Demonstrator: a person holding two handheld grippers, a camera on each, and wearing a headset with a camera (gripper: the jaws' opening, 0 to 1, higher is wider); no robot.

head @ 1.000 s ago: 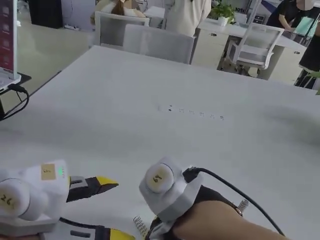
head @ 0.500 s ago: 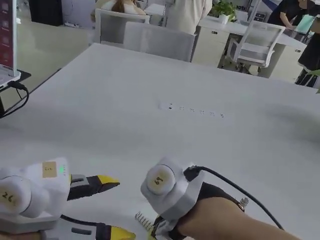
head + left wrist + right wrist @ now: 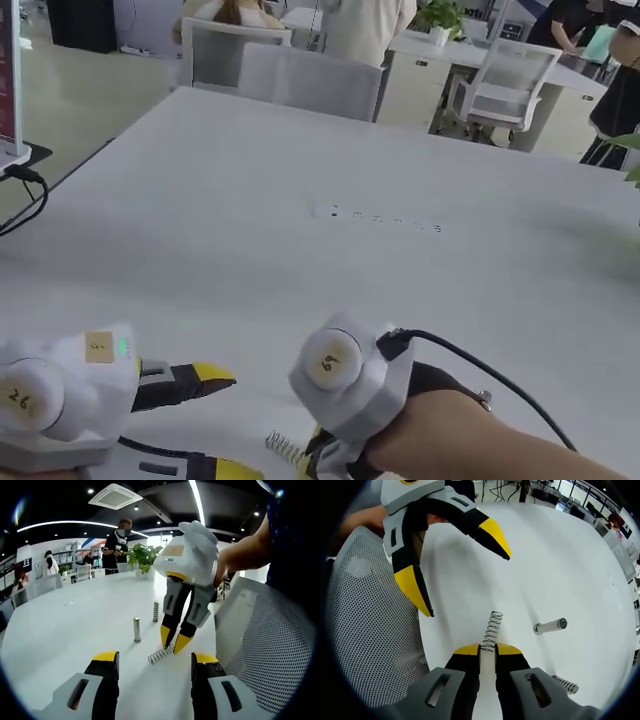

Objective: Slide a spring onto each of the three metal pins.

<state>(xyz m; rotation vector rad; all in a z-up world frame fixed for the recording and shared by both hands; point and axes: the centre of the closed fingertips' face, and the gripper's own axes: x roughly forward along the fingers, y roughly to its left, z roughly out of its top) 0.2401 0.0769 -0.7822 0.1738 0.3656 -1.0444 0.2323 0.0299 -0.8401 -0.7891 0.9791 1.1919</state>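
Observation:
A loose steel spring point(image 3: 491, 628) lies on the white table point(image 3: 300, 270), and my right gripper point(image 3: 487, 651) is shut on its near end. In the left gripper view the right gripper point(image 3: 174, 642) points down at that spring point(image 3: 160, 654). My left gripper point(image 3: 155, 660) is open and holds nothing, facing the right one from a short way off. A bare metal pin point(image 3: 136, 629) stands upright just behind the spring. Farther back stands a second pin with a spring on it point(image 3: 155, 611). In the head view the spring point(image 3: 283, 447) shows between the two grippers.
A mesh-backed chair point(image 3: 260, 640) is close beside the grippers at the table's near edge. More chairs point(image 3: 310, 85) and desks stand beyond the far edge, with people there. A black cable point(image 3: 25, 200) hangs at the left.
The right gripper has edged slightly to the right with the spring still in it. The left gripper has stayed where it was, open.

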